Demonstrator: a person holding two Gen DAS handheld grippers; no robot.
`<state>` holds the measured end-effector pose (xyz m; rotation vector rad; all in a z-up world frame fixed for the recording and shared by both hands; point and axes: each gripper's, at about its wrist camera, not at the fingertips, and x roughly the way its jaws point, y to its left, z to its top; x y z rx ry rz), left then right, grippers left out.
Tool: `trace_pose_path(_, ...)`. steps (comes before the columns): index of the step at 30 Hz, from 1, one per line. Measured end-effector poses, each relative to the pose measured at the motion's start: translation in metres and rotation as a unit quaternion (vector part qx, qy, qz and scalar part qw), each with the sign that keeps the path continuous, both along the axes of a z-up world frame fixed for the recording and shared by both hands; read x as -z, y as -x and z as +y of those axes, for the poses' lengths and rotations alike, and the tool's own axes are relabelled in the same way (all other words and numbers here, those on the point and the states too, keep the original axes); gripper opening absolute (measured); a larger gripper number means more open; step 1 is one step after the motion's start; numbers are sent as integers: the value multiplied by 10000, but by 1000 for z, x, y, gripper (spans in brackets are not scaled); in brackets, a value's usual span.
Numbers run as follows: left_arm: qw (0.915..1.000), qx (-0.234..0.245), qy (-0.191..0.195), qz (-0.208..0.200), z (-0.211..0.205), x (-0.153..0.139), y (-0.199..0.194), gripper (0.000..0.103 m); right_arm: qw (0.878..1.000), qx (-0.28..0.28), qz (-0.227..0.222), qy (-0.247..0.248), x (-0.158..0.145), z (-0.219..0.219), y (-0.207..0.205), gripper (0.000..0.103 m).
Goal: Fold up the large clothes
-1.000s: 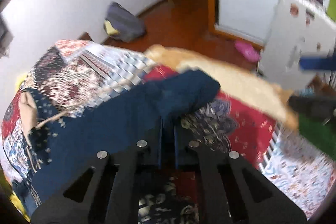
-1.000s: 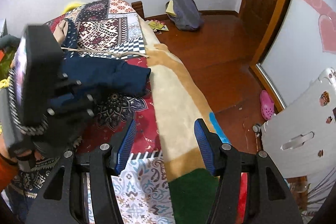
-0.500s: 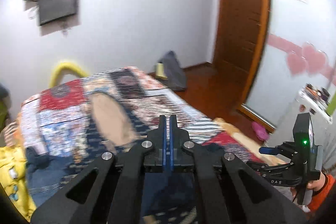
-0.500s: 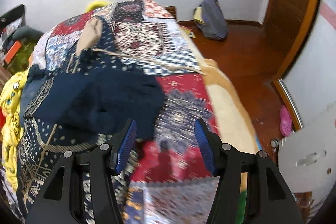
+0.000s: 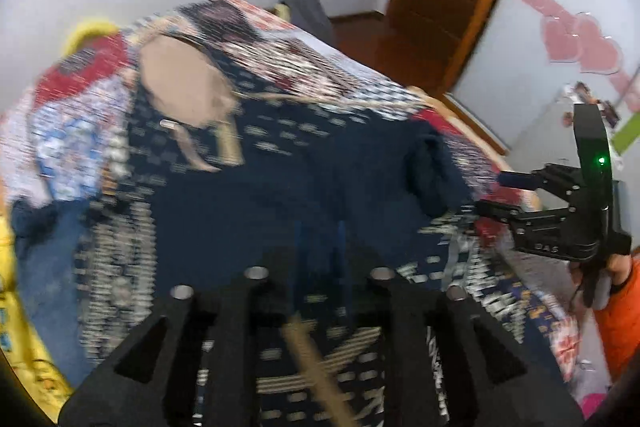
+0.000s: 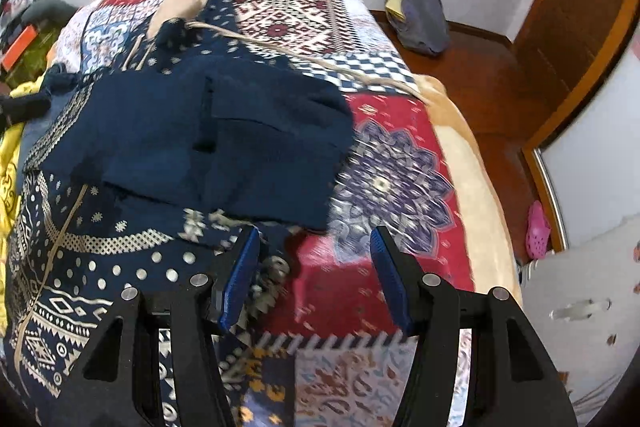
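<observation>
Presently: one large navy patterned garment (image 6: 120, 227) spread on the patchwork bedspread (image 6: 392, 179), its plain navy sleeve (image 6: 224, 139) folded across the body, so one fold looks done and the next seemingly needs a fresh grip on an outer edge. Right gripper (image 6: 314, 275): jaws spread wide, empty, above the garment's near edge. Left gripper (image 5: 318, 247): blurred over the garment, jaws apparently slightly parted, hold undeterminable.

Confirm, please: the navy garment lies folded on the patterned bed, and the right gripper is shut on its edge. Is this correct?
Not quite. The right gripper is open, its blue fingers wide apart and holding nothing, as the right wrist view shows. The navy garment does lie folded on the patterned bed.
</observation>
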<state>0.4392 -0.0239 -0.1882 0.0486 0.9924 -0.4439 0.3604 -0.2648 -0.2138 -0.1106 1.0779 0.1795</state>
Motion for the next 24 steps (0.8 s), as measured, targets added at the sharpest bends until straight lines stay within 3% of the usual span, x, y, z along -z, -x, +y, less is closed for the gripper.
trace_pose_path(5,9983,569,-86,-44,-59,4,3,37,9994,316,-51,-120,-8,-32,7,54)
trace_pose_path(8,9944,1014,-291,-97,-98,5,11,49,9988,427,-45,-253,-9,-47,11,54)
trace_pose_path(11,9915,1291,-145,68,-125,9,13,49,9984,462,-31,-314,-8,-54,15,54)
trace_pose_path(14,9917,1213,86,412,-138,24,0,49,9983,453,-32,-351,-5,-57,17,54)
trace_pose_path(19,9942,585,185,883,-145,57,-36,49,9984,363,-38,-430,-3,-56,18,54)
trace_pose_path(20,9939,487,248,961,-144,61,-41,47,9985,328,-51,-424,-3,-54,18,54)
trace_pose_path(22,9928,271,387,1103,-142,68,-52,31,9988,266,-47,-412,-2,-51,18,54)
trace_pose_path(24,9921,167,399,1180,-141,72,-61,1,9991,210,-55,-351,-1,-47,17,54)
